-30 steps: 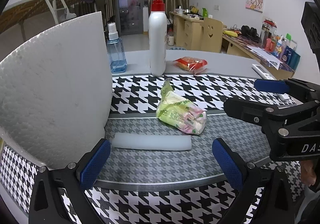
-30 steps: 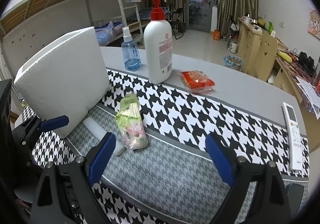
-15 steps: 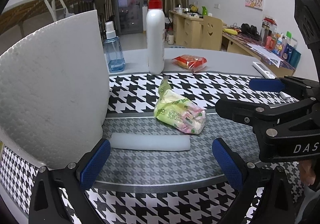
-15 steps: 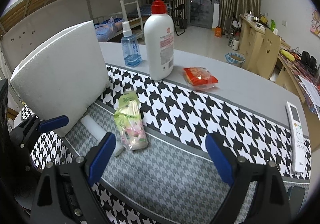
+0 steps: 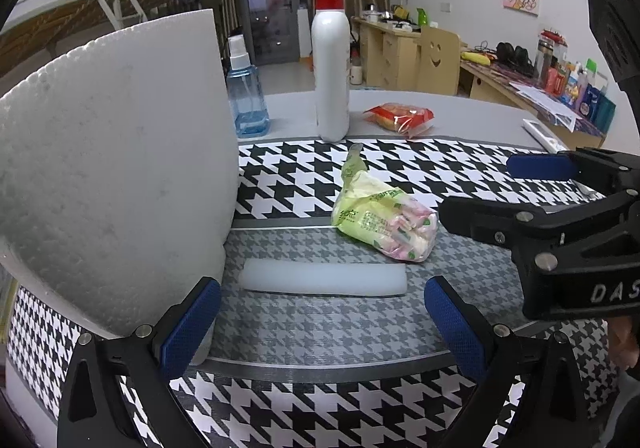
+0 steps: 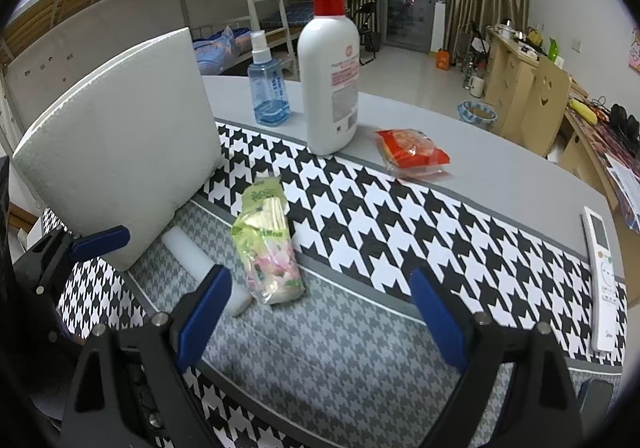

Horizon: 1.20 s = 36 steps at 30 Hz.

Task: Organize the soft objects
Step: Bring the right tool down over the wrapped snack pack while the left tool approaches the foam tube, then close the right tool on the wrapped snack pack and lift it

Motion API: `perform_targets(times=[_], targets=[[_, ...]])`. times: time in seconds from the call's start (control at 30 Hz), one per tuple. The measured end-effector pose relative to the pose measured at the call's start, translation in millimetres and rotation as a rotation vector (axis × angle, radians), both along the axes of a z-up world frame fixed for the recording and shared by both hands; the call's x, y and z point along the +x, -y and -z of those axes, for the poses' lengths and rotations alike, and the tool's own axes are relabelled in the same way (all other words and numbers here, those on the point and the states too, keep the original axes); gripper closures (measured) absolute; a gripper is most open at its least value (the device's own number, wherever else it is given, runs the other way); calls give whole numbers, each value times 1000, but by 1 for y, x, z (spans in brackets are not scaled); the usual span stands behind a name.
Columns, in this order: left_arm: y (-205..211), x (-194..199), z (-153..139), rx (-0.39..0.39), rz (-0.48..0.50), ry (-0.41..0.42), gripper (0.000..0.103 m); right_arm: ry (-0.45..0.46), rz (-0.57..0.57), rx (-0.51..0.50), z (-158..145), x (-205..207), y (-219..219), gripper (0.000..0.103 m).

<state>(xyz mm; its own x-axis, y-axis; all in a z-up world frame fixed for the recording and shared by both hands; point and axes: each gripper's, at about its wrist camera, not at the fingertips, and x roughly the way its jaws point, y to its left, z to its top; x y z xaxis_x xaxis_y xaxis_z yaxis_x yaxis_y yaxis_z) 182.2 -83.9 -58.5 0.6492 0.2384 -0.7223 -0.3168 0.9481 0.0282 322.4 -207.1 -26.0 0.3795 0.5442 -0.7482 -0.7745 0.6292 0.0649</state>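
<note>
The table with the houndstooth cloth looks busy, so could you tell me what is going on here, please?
A person holds a two-finger claw in each hand above the table. The left claw and the right claw are both open and hold nothing. On the cloth lie a white foam stick and a green snack bag, beside a big white foam block. None of these soft things is gripped yet.

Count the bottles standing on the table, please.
2: a white pump bottle with a red pump, and a blue spray bottle just left of it, both beyond the houndstooth mat.
</note>
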Motion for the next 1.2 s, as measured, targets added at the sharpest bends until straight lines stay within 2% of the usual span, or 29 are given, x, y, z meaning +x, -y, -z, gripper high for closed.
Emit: perform_targets(times=[0.1,0.37,0.6,0.67,0.87,0.9,0.97,1.13,1.2], targets=[[-3,-2,0,-5,-8,2,1,-11,-7,-3,3,2,-5,10],[-3,-4,1,-12,-1,-3,1,-32,-28,-28,11,6,-14,20],[-3,-6,1,-17,0,-1,1,-38,-34,-45,19,8,-18,21],[-3,-7,1,-18,1,0,1,-47,-37,-49,22,9,-20,25],[-2,-8,-1,-14,0,5,1,-50,-43,-62,28,9,-26,26],[-2,-8,-1,-13,-1,5,1,-50,-41,-64,29,9,-26,28],[-1,-8,-2,-13,-1,6,1,-61,-41,-72,32,10,-27,37],[0,-9,-3,-7,-1,8,1,-69,-48,-73,37,11,-30,39],[-1,-10,-3,-8,-3,8,1,-68,-56,-72,38,10,-31,43]])
